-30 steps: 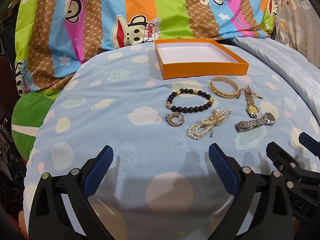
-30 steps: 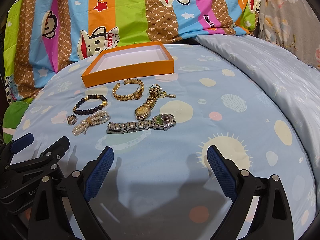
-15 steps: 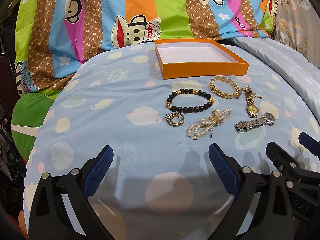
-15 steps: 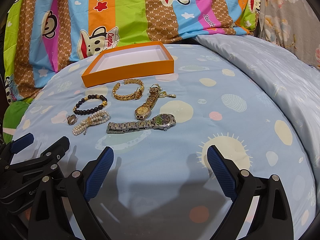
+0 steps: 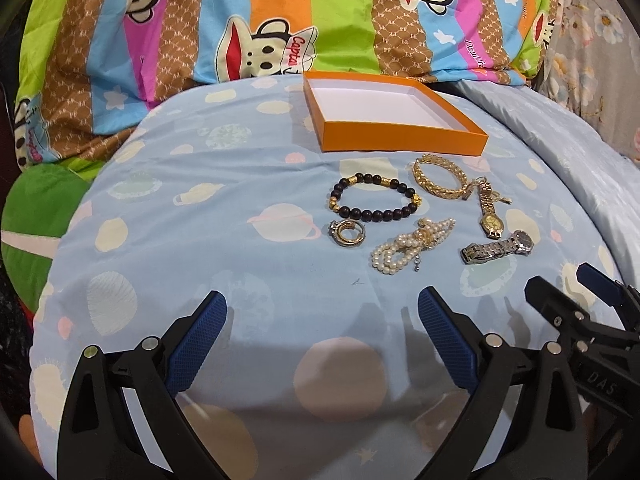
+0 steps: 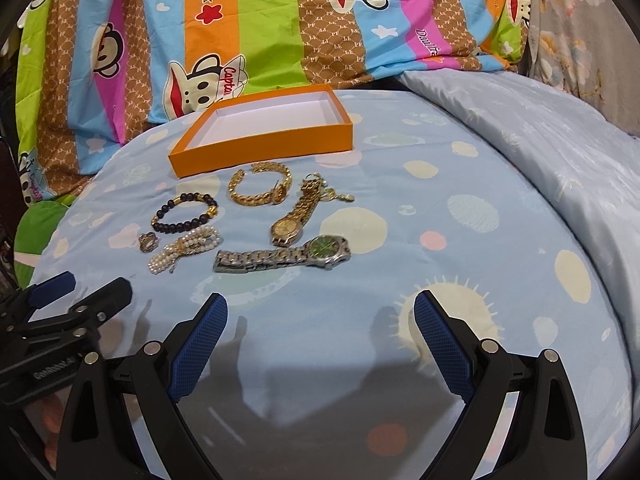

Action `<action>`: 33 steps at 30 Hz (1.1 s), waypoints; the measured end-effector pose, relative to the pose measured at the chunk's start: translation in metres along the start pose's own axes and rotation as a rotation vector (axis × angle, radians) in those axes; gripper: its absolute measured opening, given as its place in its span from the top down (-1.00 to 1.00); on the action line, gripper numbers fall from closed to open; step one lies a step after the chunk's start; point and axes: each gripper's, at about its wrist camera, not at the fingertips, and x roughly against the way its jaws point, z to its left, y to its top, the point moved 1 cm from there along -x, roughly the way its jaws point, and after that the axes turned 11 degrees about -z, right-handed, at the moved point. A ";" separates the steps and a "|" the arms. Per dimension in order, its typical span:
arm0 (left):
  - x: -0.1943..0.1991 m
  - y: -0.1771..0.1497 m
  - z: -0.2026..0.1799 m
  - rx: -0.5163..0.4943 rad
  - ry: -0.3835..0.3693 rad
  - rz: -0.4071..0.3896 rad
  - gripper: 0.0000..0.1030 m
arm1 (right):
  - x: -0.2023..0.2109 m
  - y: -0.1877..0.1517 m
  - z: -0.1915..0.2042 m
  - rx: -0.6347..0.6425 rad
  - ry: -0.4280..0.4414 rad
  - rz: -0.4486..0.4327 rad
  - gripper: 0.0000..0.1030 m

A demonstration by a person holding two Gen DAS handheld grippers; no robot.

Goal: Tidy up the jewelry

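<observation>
Hovering left gripper (image 5: 322,320) jaws apart | right gripper (image 6: 320,320) jaws apart | orange box (image 5: 404,142) beyond 6 jewelry pieces

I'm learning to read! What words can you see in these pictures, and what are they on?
"Captai", cut off, on the monkey's hat on the striped monkey blanket.
"Daulfrank" down the blanket's orange stripe, right wrist view.
"DAS", cut off, on the right hand-held gripper.
"GenRobot", partly blurred, on the left hand-held gripper.
Faces of the gold watch and silver watch: too small to read.
Orange box: no words.
</observation>
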 end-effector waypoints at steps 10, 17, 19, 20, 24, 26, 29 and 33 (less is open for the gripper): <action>-0.004 0.020 0.028 0.031 0.054 -0.020 -0.84 | -0.011 0.009 -0.020 -0.091 0.013 0.031 -0.80; -0.014 0.027 0.011 0.001 -0.052 0.018 -0.84 | -0.007 0.012 -0.023 -0.086 -0.045 0.009 -0.80; -0.018 0.027 -0.006 -0.051 -0.083 0.033 -0.84 | -0.004 0.013 -0.028 -0.099 -0.067 0.000 -0.80; -0.019 0.026 -0.015 -0.083 -0.096 0.034 -0.84 | -0.003 0.012 -0.031 -0.111 -0.073 0.000 -0.80; -0.018 0.023 -0.041 -0.199 -0.074 0.002 -0.83 | 0.002 0.018 -0.041 -0.152 -0.078 0.001 -0.80; -0.015 0.023 -0.041 -0.207 -0.038 -0.022 -0.83 | 0.005 0.022 -0.042 -0.137 -0.093 -0.006 -0.80; -0.016 0.025 -0.034 -0.168 -0.014 -0.002 -0.83 | 0.006 0.026 -0.039 -0.109 -0.098 -0.007 -0.80; -0.016 0.026 -0.023 -0.126 0.008 0.004 -0.83 | 0.008 0.027 -0.034 -0.090 -0.081 -0.021 -0.79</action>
